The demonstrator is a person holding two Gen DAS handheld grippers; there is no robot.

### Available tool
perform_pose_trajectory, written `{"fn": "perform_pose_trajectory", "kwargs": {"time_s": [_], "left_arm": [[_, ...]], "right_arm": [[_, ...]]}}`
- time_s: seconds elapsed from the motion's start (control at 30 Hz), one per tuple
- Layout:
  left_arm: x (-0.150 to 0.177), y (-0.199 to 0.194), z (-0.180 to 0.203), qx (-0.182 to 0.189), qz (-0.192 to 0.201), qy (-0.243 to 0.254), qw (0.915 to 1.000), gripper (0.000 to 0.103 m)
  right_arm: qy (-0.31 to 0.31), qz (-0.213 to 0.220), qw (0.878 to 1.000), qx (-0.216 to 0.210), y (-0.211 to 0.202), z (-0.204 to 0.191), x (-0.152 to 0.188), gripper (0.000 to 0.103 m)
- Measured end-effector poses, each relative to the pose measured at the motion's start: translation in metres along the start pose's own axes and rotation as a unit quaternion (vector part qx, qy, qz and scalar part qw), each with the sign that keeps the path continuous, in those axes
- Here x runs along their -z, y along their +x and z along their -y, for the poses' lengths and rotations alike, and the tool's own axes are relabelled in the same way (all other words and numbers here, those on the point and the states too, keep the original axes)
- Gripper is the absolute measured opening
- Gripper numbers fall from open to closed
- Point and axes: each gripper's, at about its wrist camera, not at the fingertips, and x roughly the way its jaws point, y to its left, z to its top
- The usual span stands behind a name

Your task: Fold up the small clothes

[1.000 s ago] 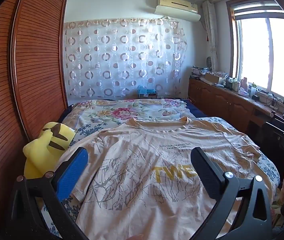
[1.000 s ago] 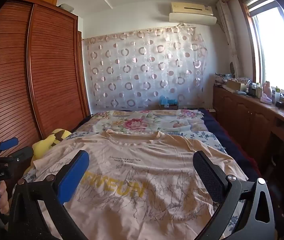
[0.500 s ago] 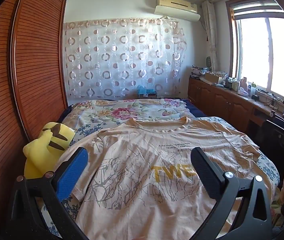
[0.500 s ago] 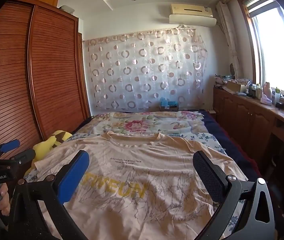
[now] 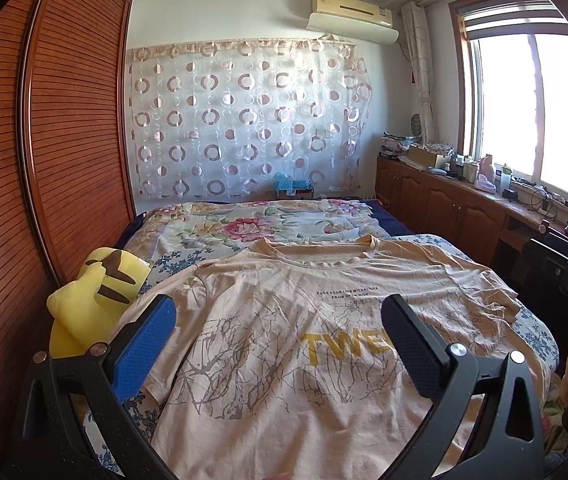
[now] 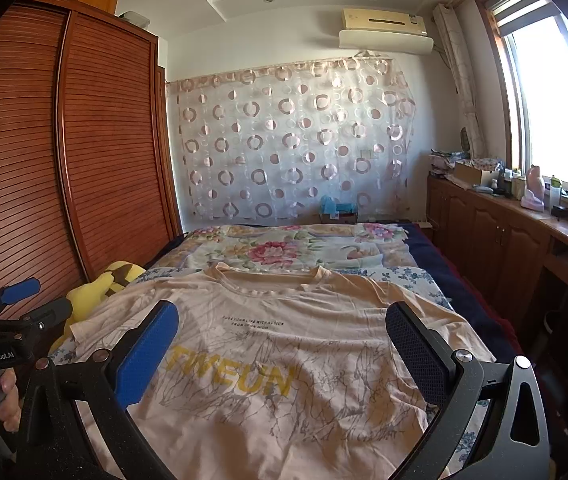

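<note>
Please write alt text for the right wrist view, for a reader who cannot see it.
A peach T-shirt lies flat, front up, on a floral bed, framed by the open right claw. The left claw shows at left, near a yellow plush toy.

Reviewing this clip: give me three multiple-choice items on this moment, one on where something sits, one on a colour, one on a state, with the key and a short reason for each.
1. Where is the yellow plush toy?
A. On the window counter
B. At the bed's edge beside the wooden wardrobe
C. On top of the T-shirt

2. What colour is the large word printed on the T-shirt?
A. Yellow
B. Red
C. Black

3. How are the two grippers?
A. Both shut on the shirt
B. Left shut, right open
C. Both open, holding nothing

Key: 1 B, the toy lies between the shirt's sleeve and the wardrobe. 2 A, the big letters are yellow on peach cloth. 3 C, the left gripper and right gripper each show wide-spread fingers above the flat shirt.
</note>
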Motion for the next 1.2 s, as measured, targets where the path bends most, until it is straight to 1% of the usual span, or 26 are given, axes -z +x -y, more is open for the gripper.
{"fn": "perform_pose_trajectory", "kwargs": {"time_s": [1.2], "left_arm": [[-0.0024,-0.0034,0.0006,-0.002,0.004,0.004,1.0,0.103]], "right_arm": [[-0.002,0.006,1.0,-0.003,-0.0039,0.0007,-0.0002,0.103]]}}
